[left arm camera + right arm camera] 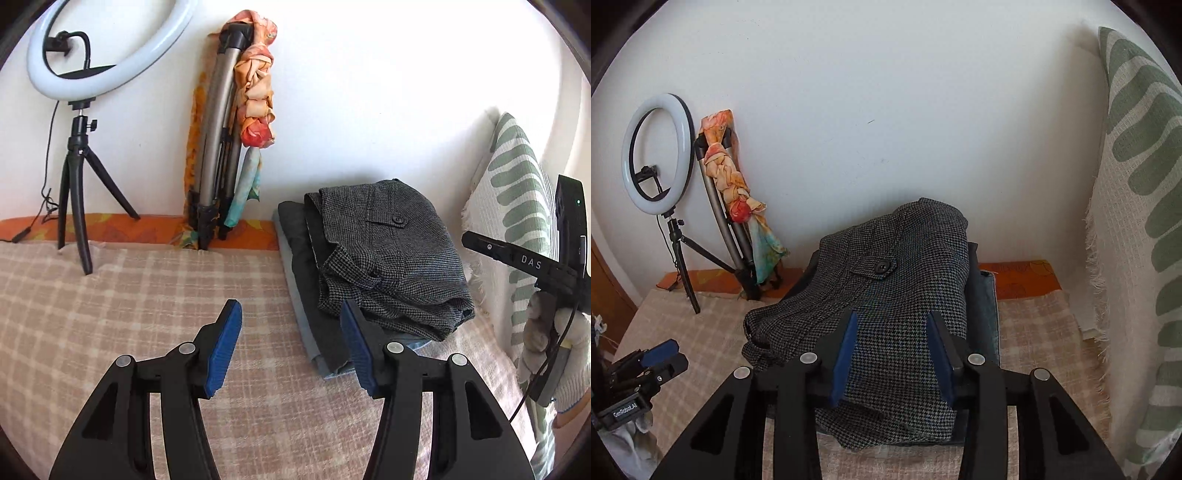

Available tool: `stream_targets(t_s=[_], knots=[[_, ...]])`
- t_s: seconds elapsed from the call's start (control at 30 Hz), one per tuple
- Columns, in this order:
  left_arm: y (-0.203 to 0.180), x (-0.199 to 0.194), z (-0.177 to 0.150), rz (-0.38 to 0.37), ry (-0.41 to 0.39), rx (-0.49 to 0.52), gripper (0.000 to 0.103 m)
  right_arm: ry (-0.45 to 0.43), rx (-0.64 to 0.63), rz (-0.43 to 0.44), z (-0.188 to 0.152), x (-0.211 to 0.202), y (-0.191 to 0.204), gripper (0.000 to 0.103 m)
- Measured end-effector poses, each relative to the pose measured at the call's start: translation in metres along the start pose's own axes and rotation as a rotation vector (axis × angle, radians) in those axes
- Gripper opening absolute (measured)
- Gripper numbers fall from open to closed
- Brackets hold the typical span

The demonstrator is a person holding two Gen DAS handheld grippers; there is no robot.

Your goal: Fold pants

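The grey pants lie folded on a pile. The right claw is partly open above them, holding nothing. The left claw is open and empty.

Bright even daylight, sharp focus, fisheye bending, dark vignetted corners

Home bedroom, plaid bedspread, pillow, ring light

Left claw points forward and downward, blue pads apart, nothing between them. Right claw angled downward, pads apart, not pressing anything. In left wrist view, gloved hand grips right claw's handle at right edge.
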State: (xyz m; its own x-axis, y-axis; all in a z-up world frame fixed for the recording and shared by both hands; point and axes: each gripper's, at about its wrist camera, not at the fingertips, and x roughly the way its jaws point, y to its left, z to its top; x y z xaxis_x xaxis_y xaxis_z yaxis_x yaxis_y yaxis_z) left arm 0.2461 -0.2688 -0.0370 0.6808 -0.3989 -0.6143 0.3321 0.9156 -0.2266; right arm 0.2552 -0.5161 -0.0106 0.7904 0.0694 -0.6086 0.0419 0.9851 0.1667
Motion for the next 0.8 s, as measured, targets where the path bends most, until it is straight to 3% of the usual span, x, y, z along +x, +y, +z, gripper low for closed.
stream_targets(t_s=[0.33,0.6,0.8], knots=[[0.013,-0.067,-0.008,-0.004,-0.035,0.038,0.059,-0.042,-0.030,-0.066,-0.036,-0.064,0.055,0.057],[0.024,-0.118,-0.023,-0.035,-0.052,0.050,0.062,-0.088,-0.024,-0.111,-0.071,-0.118,0.095,0.082],[0.029,-0.152,-0.038,-0.042,-0.068,0.080,0.068,-0.125,-0.037,-0.163,-0.098,-0.152,0.120,0.091]])
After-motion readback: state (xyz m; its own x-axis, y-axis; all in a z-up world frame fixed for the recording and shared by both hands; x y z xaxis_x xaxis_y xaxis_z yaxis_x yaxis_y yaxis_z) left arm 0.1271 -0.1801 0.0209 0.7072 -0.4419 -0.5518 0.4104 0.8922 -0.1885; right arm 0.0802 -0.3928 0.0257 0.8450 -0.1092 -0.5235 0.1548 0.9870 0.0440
